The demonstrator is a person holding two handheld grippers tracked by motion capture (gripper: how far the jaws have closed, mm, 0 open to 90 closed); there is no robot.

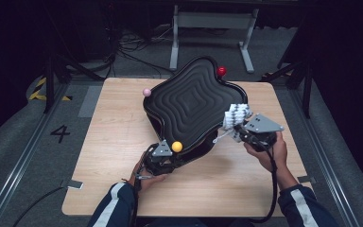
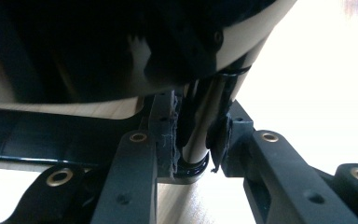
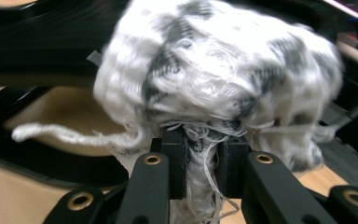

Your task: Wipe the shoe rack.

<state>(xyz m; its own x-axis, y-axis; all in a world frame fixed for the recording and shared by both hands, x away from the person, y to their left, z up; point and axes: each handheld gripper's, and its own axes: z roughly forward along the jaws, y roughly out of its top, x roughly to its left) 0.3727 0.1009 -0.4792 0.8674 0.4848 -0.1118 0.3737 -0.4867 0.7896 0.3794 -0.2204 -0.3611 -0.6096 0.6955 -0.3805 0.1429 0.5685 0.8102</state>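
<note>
A black wavy-ribbed tray (image 1: 189, 101) stands tilted on the wooden table (image 1: 108, 156), with a pink ball (image 1: 146, 91), a red ball (image 1: 221, 71) and a yellow ball (image 1: 177, 146) at its corners. My left gripper (image 1: 163, 156) is at the tray's near corner, beside the yellow ball. In the left gripper view it (image 2: 193, 149) is shut on a glossy black rod (image 2: 199, 133) under the tray's rim. My right gripper (image 1: 240, 126) is shut on a white and grey woolly cloth (image 1: 236, 116) that touches the tray's right edge. The cloth (image 3: 214, 70) bulges above the jaws of my right gripper (image 3: 200, 154).
A grey metal stand (image 1: 212, 21) and loose cables (image 1: 127, 47) lie on the floor behind the table. A "4" mark (image 1: 60, 133) is on the floor at the left. A small grey tab (image 1: 74, 184) sticks out at the table's near left corner.
</note>
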